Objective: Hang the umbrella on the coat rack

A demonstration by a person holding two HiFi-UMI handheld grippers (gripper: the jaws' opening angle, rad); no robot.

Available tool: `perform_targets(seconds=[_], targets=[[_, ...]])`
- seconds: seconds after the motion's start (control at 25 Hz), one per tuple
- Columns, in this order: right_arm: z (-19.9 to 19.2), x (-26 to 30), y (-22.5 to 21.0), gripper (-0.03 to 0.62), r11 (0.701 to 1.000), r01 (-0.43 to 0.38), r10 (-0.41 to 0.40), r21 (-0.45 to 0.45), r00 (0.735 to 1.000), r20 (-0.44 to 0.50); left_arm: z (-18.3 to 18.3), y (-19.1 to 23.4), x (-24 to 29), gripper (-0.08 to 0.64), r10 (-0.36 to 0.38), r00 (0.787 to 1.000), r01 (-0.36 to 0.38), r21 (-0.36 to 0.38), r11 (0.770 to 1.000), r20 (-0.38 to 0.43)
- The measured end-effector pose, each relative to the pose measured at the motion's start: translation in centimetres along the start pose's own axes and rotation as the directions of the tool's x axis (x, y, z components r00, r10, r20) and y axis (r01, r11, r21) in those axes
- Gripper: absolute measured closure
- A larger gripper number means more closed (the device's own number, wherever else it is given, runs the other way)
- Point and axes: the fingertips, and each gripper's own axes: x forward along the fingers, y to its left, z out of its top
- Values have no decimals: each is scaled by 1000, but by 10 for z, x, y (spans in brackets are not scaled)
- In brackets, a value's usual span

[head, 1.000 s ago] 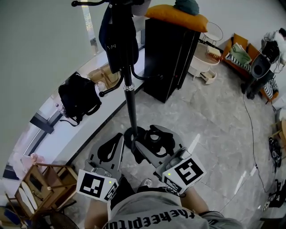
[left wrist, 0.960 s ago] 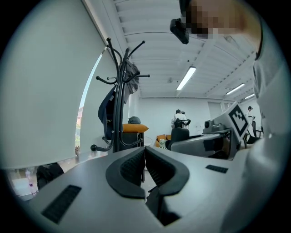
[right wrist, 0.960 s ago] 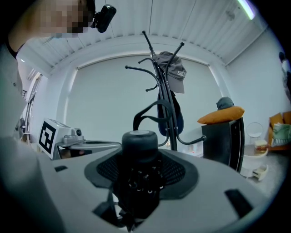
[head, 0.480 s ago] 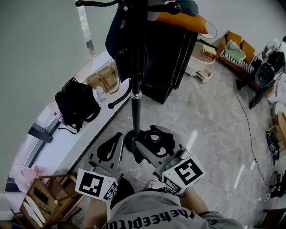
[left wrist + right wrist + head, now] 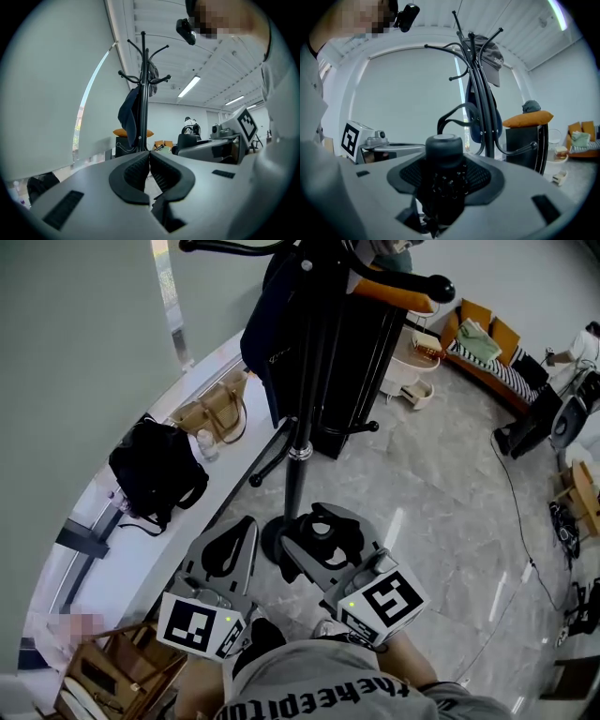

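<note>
pale marble floor and a curved window ledge [image 5: 141, 540] carrying a black bag [image 5: 155, 470] and a tan handbag [image 5: 214, 413] fill the head view. the coat rack [image 5: 298, 427] rises through the upper centre of the frame, with a dark garment [image 5: 281, 334] draped on it. at lower centre the right claw [image 5: 314, 549] carries the folded black umbrella [image 5: 330, 529] close to the rack's base. the left claw [image 5: 246, 529] sits just beside it at lower left, carrying nothing.

left gripper view: the jaws meet tip to tip with nothing between them. the rack stands beyond at upper centre, its hooks spreading near the top.

right gripper view: the jaws are clamped on the umbrella's black body, its rounded end cap at frame centre. a strap loop [image 5: 454, 117] arches above the cap toward the rack. a cap [image 5: 492, 58] hangs on one upper hook at upper right.

step in hand, as judged: the approach, with the umbrella held but not yet hung. the next move likely calls for raising the right claw to a free hook and slipping the strap loop over it before the jaws part.
</note>
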Motion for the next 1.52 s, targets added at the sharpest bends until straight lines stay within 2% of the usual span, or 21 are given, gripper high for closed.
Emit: perform_targets(seconds=[0.48,0.88,1.52], targets=[[-3,41,19,347,998,52,-51,20,998,-20,1,44,-9,545,-54,999,54,-5,999,-3],[-21,71,33,347,992,109,-107,58,993,-44,-9,76,-18,545,-99,995,99,-14,995,-21],[-60,97,31,348,976,195,-182,95,975,-129,-26,97,-24,545,-147,988,145,-32,989,-55]])
